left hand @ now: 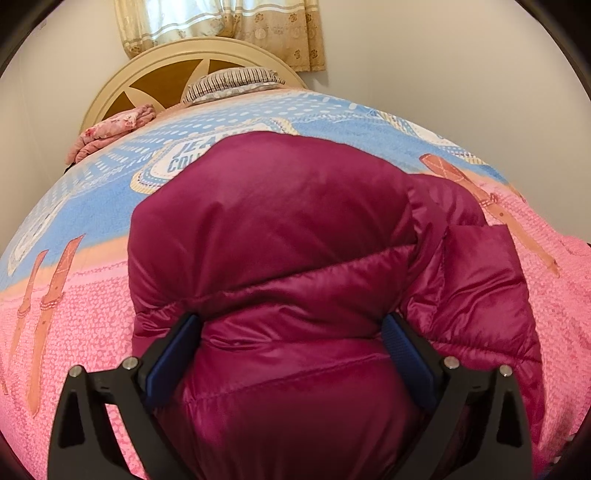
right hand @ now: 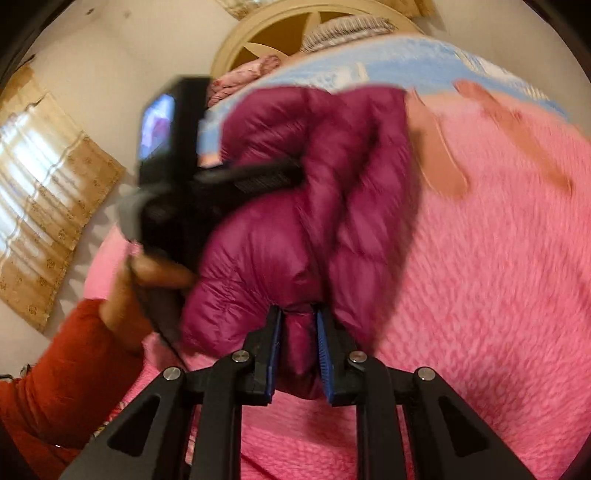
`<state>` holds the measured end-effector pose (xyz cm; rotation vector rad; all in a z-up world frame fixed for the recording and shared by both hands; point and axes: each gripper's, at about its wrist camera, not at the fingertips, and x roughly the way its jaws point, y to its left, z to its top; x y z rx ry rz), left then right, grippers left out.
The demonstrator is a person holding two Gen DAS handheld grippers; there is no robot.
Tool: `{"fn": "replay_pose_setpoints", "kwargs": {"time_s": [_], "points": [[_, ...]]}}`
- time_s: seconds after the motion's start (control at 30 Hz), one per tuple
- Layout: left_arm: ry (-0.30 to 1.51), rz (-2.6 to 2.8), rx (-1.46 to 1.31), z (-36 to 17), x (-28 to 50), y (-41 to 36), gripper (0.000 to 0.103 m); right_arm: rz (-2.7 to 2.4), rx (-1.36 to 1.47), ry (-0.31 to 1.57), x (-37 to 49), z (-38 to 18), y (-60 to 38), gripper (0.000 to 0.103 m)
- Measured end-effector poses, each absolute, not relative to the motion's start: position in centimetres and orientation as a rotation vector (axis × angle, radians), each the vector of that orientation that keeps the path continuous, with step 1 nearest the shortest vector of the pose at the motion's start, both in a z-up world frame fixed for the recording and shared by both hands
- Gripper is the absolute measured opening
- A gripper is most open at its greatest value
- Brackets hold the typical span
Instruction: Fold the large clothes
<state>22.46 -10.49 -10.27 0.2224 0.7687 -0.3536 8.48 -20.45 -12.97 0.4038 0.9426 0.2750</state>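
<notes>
A magenta puffer jacket (left hand: 288, 236) lies bunched on the pink and blue bedspread (left hand: 74, 332). My left gripper (left hand: 291, 325) has its jaws wide apart with a thick bulge of the jacket between the blue pads (left hand: 170, 362); they touch the fabric on both sides. In the right wrist view the jacket (right hand: 295, 206) hangs in folds, and my right gripper (right hand: 299, 317) is shut on a fold of it near the lower edge. The left gripper body (right hand: 177, 184) and the hand holding it show at the left of that view, pushed into the jacket.
A cream wooden headboard (left hand: 147, 74) with a striped pillow (left hand: 232, 83) stands at the far end. A folded pink floral blanket (left hand: 110, 133) lies at the bed's far left. A curtain (left hand: 221, 26) hangs behind. A person's orange sleeve (right hand: 62, 369) is at lower left.
</notes>
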Motion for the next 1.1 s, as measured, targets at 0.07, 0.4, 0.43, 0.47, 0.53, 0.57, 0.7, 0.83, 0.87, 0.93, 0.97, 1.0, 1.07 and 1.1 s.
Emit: {"fn": "replay_pose_setpoints", "kwargs": {"time_s": [0.07, 0.4, 0.43, 0.47, 0.53, 0.57, 0.7, 0.83, 0.87, 0.93, 0.97, 1.0, 1.07, 1.1], "points": [[0.776, -0.357, 0.228, -10.2, 22.5, -10.5, 0.101, 0.291, 0.48, 0.93, 8.5, -14.2, -21.4, 0.018], [0.742, -0.48, 0.029, -3.9, 21.7, -2.3, 0.103, 0.294, 0.561, 0.822, 10.0, -7.3, -25.6, 0.088], [0.746, -0.482, -0.02, -3.6, 22.1, -1.1, 0.103, 0.285, 0.583, 0.764, 10.5, -6.6, -26.4, 0.101], [0.759, -0.486, -0.059, -3.7, 22.5, -0.1, 0.103, 0.276, 0.585, 0.737, 11.1, -6.3, -26.8, 0.101], [0.791, -0.507, -0.091, -4.6, 23.1, 0.3, 0.103, 0.245, 0.564, 0.733, 13.6, -6.8, -27.6, 0.101], [0.796, -0.511, -0.094, -5.1, 23.1, 0.3, 0.103, 0.233, 0.541, 0.75, 15.1, -7.6, -27.6, 0.101], [0.828, -0.535, -0.112, -8.0, 22.9, 0.2, 0.103, 0.192, 0.409, 0.83, 18.5, -11.4, -26.9, 0.101], [0.894, -0.609, -0.232, -10.6, 23.8, 0.5, 0.103, 0.244, 0.397, 0.828, 19.6, -13.6, -26.1, 0.1], [0.914, -0.626, -0.272, -11.4, 24.2, 0.6, 0.103, 0.243, 0.394, 0.815, 19.7, -13.7, -25.9, 0.1], [0.942, -0.664, -0.338, -12.5, 24.8, 0.7, 0.103, 0.249, 0.405, 0.804, 20.3, -14.0, -25.8, 0.1], [0.935, -0.674, -0.343, -12.7, 24.9, 0.6, 0.103, 0.255, 0.408, 0.804, 20.5, -14.3, -25.5, 0.1], [0.926, -0.678, -0.324, -12.7, 24.8, 0.3, 0.103, 0.258, 0.399, 0.806, 20.8, -14.5, -25.0, 0.098], [0.924, -0.671, -0.275, -12.4, 24.7, -0.4, 0.099, 0.262, 0.369, 0.81, 21.1, -14.6, -23.5, 0.086], [0.922, -0.666, -0.256, -12.2, 24.5, -0.8, 0.093, 0.272, 0.378, 0.816, 21.3, -14.3, -23.1, 0.072]]}}
